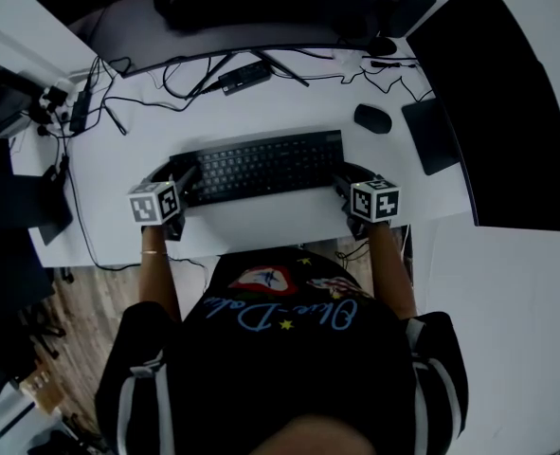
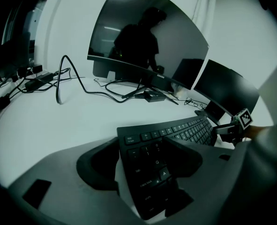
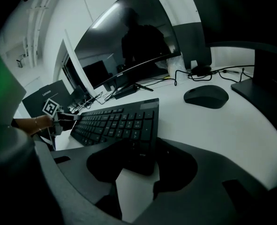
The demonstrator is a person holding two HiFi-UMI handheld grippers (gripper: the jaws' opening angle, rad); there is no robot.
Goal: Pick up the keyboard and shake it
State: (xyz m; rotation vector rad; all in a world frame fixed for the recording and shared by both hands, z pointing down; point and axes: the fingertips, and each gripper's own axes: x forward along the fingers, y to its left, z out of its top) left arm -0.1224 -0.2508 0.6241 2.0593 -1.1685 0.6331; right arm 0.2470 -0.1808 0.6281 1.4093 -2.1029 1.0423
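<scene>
The keyboard (image 1: pixel 261 166) lies near the front edge of the table (image 1: pixel 261 227). The left hand-held gripper (image 1: pixel 187 186) and right hand-held gripper (image 1: pixel 342 184) have jaws wide around its ends, not squeezing yet. Pinch both tight, then lift evenly.

Keyboard (image 1: pixel 265 166) between left gripper (image 1: pixel 187 180) and right gripper (image 1: pixel 341 184)

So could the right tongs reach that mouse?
Probably yes: the mouse sits on bare desk just past the keyboard, nothing between, though the right tongs straddle its corner.
</scene>
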